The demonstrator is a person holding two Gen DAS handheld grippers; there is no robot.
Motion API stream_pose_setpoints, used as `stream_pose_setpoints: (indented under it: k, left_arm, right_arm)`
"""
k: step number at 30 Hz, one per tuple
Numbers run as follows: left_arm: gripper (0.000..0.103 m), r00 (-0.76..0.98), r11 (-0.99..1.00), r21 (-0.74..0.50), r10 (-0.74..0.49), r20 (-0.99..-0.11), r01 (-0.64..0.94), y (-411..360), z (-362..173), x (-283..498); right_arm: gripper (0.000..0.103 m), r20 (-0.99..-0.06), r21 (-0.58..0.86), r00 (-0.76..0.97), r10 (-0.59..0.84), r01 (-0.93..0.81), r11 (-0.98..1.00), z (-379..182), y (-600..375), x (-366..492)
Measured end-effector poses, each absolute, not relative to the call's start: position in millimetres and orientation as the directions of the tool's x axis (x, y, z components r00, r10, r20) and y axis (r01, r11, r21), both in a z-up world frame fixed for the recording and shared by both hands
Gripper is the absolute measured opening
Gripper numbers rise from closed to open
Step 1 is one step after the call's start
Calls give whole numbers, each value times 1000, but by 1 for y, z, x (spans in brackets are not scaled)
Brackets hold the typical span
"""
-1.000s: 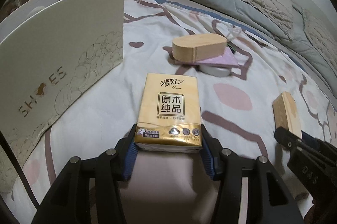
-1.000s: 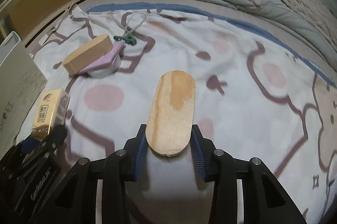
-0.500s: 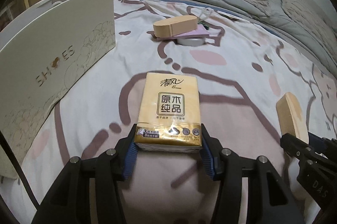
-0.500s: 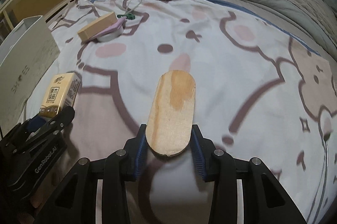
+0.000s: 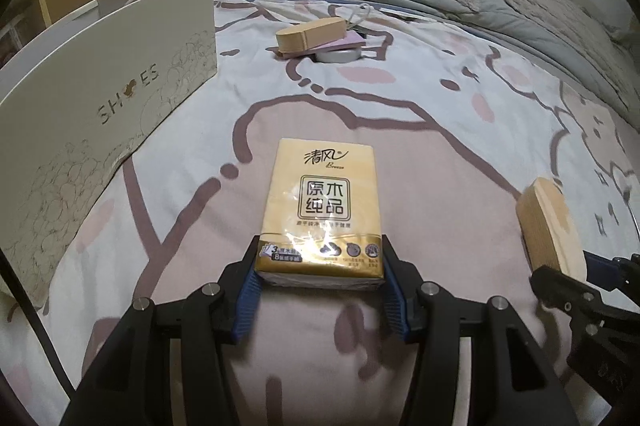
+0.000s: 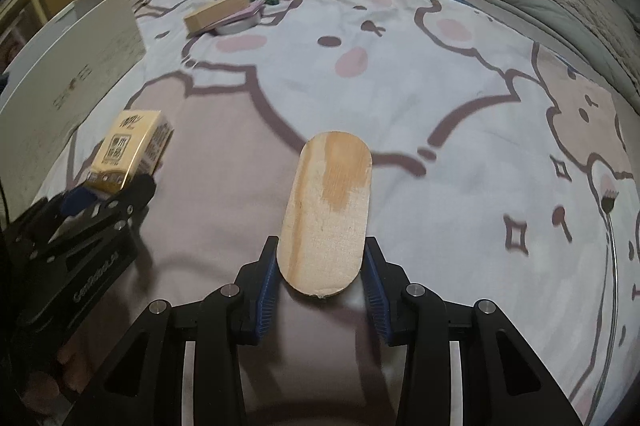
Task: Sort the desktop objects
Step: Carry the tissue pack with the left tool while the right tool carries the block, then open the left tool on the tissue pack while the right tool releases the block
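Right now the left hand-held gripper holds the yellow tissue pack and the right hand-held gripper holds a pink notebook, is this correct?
Not quite. The right hand-held gripper holds a flat oval wooden piece, as the right wrist view shows. The left hand-held gripper does hold the yellow tissue pack.

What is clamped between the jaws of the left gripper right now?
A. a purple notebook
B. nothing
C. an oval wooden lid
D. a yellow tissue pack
D. In the left wrist view the left gripper has its jaws pressed on both sides of the yellow tissue pack; the oval wooden lid is in the right gripper.
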State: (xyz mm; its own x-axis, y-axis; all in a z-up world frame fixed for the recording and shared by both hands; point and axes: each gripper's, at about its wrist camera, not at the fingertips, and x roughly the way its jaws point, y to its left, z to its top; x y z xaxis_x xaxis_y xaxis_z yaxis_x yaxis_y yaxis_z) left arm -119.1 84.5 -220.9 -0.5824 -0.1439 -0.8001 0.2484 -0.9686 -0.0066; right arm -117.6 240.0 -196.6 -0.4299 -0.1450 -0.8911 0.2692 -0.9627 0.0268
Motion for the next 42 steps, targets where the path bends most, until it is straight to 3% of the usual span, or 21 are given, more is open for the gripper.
stream_pose_setpoints:
  k: [10,15,20,25,29,39,42]
  left_arm:
    - [52,-602,-990,-90,7,-799,109,92,-217,-93]
    - [53,-603,-991,-98,26,-797,87,91,-215,-82]
    - [69,-590,-993,-82,17,-807,83,87,-215,-74]
    - [72,-577,-990,-86,6,-817,112,78,-214,-70]
    - [79,-559,-989,-18,-69,-827,149,71,-214,-66]
    - [79,-546,-978,35,-144,-825,205,52,-213,-69]
    - [79,-536,-968,49,-178,-825,247,40,-214,-74]
  right_arm:
    - [41,-917,14,-375,-138,314,-949,-189,245,-90]
    - [41,-927,-3,-357,-115,314,-949,-188,251,-79]
    - [41,-927,2,-360,-106,280,-960,-185,255,-76]
    - [41,-935,3,-341,-93,255,-967,-189,254,-78]
    - [64,-950,-14,-306,-59,230,-973,-194,253,-79]
    - [65,-956,-50,-292,-15,213,-976,-195,258,-85]
    - [73,-958,-59,-286,-5,212,-976,-195,261,-86]
